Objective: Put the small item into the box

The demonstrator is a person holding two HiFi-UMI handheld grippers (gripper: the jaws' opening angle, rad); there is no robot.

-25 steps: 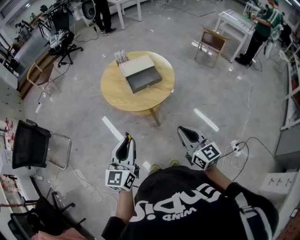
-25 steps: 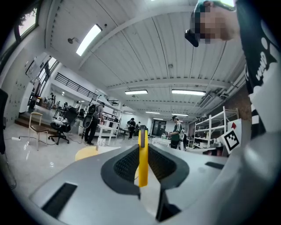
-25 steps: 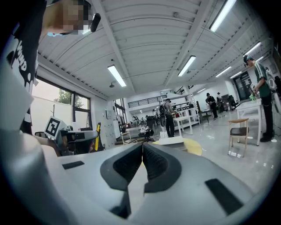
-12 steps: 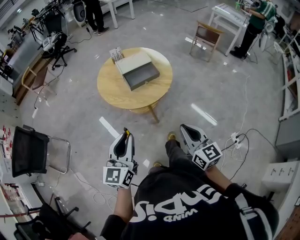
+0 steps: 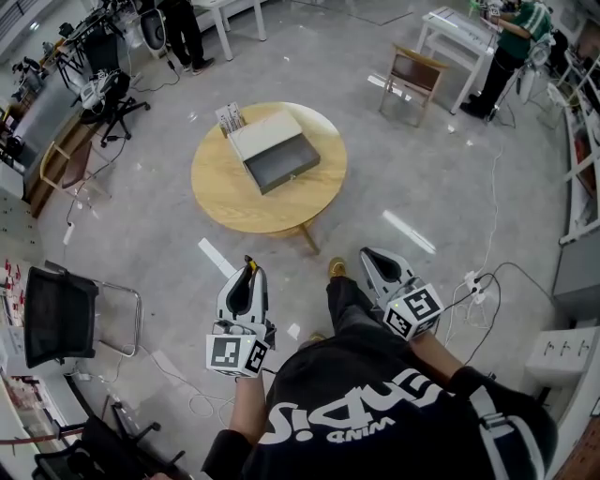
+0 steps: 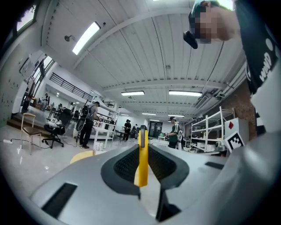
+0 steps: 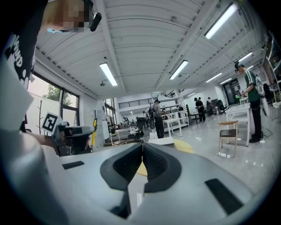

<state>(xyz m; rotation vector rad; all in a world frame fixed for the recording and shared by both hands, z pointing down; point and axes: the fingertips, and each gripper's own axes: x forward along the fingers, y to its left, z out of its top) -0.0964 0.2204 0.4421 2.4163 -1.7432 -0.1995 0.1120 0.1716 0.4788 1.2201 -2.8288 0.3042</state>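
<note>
Your left gripper [image 5: 249, 274] is in the lower middle of the head view, just in front of your body. Its jaws are squeezed tight on a thin yellow stick [image 6: 141, 160]. In the left gripper view the stick stands straight up between the two jaws, and its top pokes out a little past their tips. In the head view you can see a bit of yellow at the tip of that gripper too.

Your right gripper [image 5: 368, 256] is just to the right of it, also low in the frame. In the right gripper view its jaws are pressed together with nothing between them.

The box [image 5: 281, 155] is well apart from both grippers. It lies on the round wooden table [image 5: 230, 197] in the upper middle of the head view. The box is grey inside, with a pale part along its far side. A little white rack [image 5: 229, 117] stands just beside the box, at its upper left corner.

A black chair [image 5: 58, 314] is at the left edge. A wooden chair [image 5: 412, 73] is at the upper right. A person in a green top [image 5: 518, 28] stands in the top right corner.
</note>
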